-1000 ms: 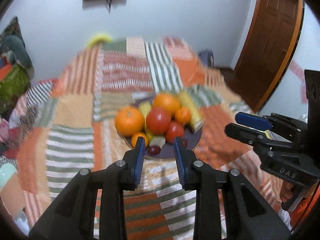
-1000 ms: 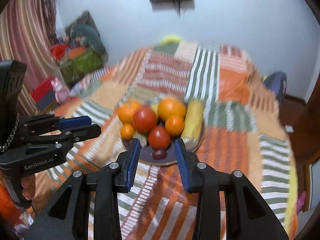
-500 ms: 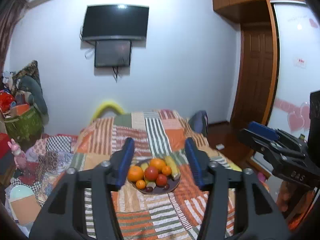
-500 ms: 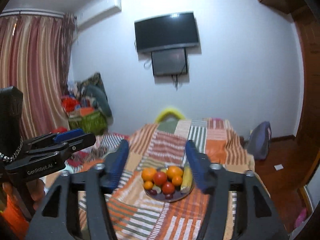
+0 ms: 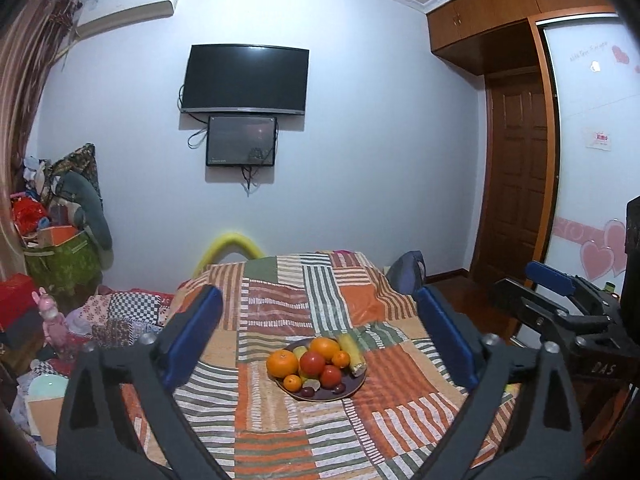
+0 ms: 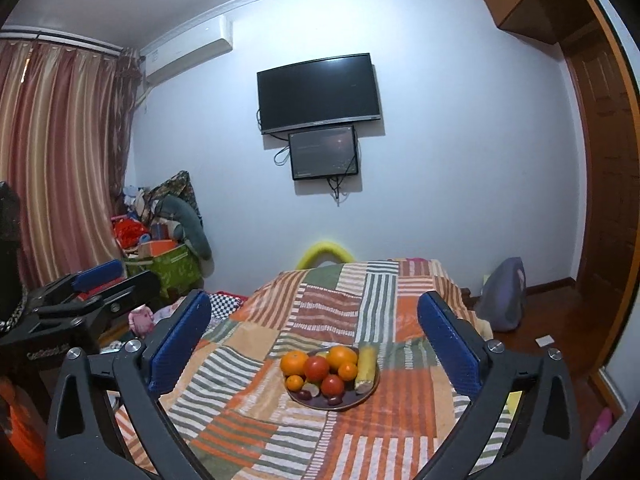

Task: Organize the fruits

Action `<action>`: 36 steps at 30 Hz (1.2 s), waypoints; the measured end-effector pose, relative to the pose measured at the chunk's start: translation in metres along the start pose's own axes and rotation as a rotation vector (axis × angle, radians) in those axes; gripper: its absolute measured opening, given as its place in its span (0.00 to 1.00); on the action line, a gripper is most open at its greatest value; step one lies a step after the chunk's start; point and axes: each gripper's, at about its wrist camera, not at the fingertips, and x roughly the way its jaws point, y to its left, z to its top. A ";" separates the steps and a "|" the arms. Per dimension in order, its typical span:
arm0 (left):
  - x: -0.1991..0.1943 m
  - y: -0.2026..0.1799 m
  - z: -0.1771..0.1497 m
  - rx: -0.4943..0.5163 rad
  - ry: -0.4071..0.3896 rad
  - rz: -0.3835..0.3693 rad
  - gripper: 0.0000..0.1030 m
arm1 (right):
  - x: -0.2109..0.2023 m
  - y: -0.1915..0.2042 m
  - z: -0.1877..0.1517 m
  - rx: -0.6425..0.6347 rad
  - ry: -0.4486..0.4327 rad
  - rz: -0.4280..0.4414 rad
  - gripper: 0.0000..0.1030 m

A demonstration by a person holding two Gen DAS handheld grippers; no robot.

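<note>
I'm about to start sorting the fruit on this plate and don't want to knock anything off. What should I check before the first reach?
1. Left hand-held gripper open, empty: ok.
2. Right hand-held gripper open, empty: ok.
3. Plate fully on the patchwork cloth, away from edges: ok.
4. Fruit pile stable: cannot tell; the red tomato sits among stacked pieces.
5. Corn cob lying inside the rim: ok.
6. Destination for sorted fruit visible: not ok.

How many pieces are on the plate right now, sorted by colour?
orange fruits: 4 (two large, two small)
red fruits: 2
yellow corn cob: 1
dark purple fruits: 2
pale green pieces: 2, both partly hidden
Total on the plate: 11
</note>
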 end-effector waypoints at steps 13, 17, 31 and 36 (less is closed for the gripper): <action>-0.009 -0.005 -0.007 0.032 -0.009 0.020 0.99 | -0.011 0.003 -0.004 -0.010 -0.002 -0.014 1.00; -0.008 -0.007 -0.007 0.034 -0.008 0.017 0.99 | -0.012 0.004 -0.004 -0.012 -0.005 -0.015 1.00; -0.009 -0.007 -0.007 0.034 -0.009 0.014 1.00 | -0.014 0.008 -0.001 -0.025 -0.013 -0.014 1.00; -0.008 -0.007 -0.007 0.031 -0.005 0.013 1.00 | -0.015 0.009 0.000 -0.032 -0.016 -0.015 1.00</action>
